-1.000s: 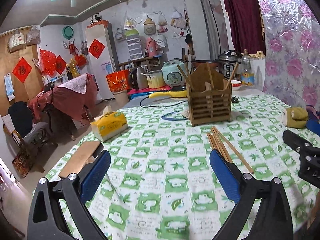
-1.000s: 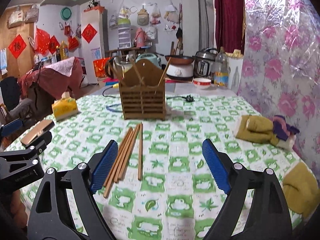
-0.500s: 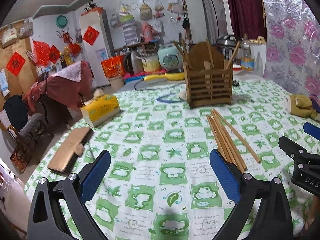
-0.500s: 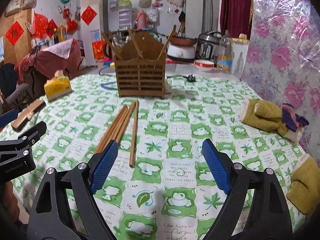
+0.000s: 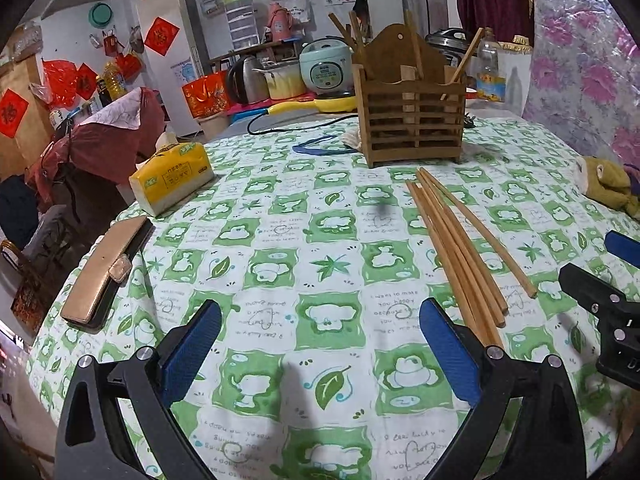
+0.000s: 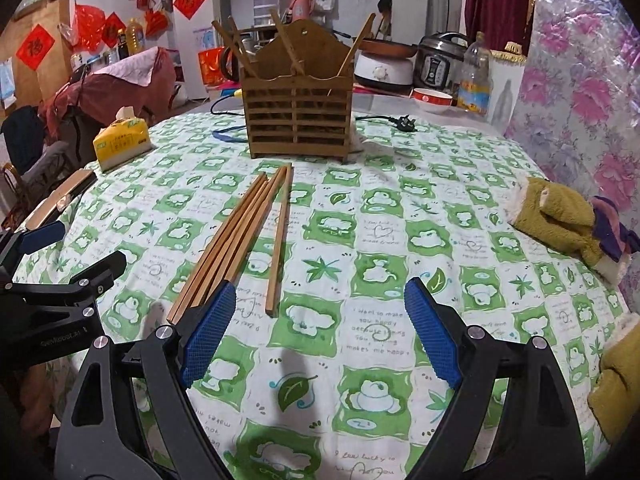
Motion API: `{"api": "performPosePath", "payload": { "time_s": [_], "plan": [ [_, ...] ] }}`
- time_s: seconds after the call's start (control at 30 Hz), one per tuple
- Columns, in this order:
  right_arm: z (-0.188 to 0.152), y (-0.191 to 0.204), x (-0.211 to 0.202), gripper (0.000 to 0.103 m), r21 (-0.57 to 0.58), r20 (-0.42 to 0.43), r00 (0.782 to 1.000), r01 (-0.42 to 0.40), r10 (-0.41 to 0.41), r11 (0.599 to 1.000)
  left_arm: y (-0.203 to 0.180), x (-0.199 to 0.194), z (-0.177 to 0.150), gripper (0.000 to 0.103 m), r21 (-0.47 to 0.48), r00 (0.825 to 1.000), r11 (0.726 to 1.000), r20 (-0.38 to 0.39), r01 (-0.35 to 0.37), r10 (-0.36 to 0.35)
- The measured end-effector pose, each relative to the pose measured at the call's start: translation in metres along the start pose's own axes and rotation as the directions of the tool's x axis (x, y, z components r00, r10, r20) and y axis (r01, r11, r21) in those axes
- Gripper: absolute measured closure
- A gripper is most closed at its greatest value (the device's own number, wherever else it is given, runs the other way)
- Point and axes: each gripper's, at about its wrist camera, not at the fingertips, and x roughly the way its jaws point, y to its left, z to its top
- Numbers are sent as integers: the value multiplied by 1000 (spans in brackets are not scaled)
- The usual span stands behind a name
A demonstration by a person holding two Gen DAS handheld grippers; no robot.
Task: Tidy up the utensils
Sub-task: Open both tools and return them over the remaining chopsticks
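Both claws were spread and empty: right claw (image 6: 320, 332), left claw (image 5: 320, 350). At the right claw's eleven o'clock lay the loose bamboo chopsticks (image 6: 236, 236) on the green-checked table (image 6: 460, 216); a careless pinch might have scattered them short of the slatted wooden holder (image 6: 298, 120).

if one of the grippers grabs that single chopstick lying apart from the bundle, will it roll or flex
The lone chopstick looks like thin straight wood, so probably stiff and light. Its near end appears squared, so it may slide rather than roll on the tablecloth. It lies flat on the cloth, so the open right hand-held gripper may find it hard to get under, and it could pivot if pinched near one end.
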Motion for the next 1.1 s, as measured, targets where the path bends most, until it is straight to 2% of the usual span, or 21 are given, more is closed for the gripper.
{"api": "performPosePath", "payload": {
  "time_s": [0.3, 0.4, 0.5, 0.63, 0.77, 0.93, 1.1],
  "plan": [
    [0, 0, 11, 19, 5, -59, 998, -20, 20, 1000, -2, 0, -2, 6, 8, 1000, 1000, -2, 4, -4],
    [0, -1, 15, 19, 9, -84, 996, -25, 26, 1000, 1, 2, -3, 6, 8, 1000, 1000, -14, 26, -26],
    [1, -8, 16, 19, 49, -83, 996, -18, 22, 999, 9, 3, -4, 6, -10, 996, 997, -34, 78, -78],
    [1, -20, 17, 19, 113, -82, 996, -32, 41, 993, 7, 1, -9, 6, 11, 987, 988, -51, 151, -150],
    [1, -32, 18, 19, 178, -79, 994, -56, 71, 982, -11, -1, -15, 6, 82, 969, 968, -86, 238, -231],
    [0, -41, 21, 19, 233, -81, 991, -86, 108, 969, -34, 12, -16, 6, 140, 967, 964, -157, 225, -203],
    [-1, -39, 21, 19, 227, -78, 991, -92, 112, 970, -35, 22, -9, 6, 101, 945, 957, -217, 272, -245]
  ]
}}
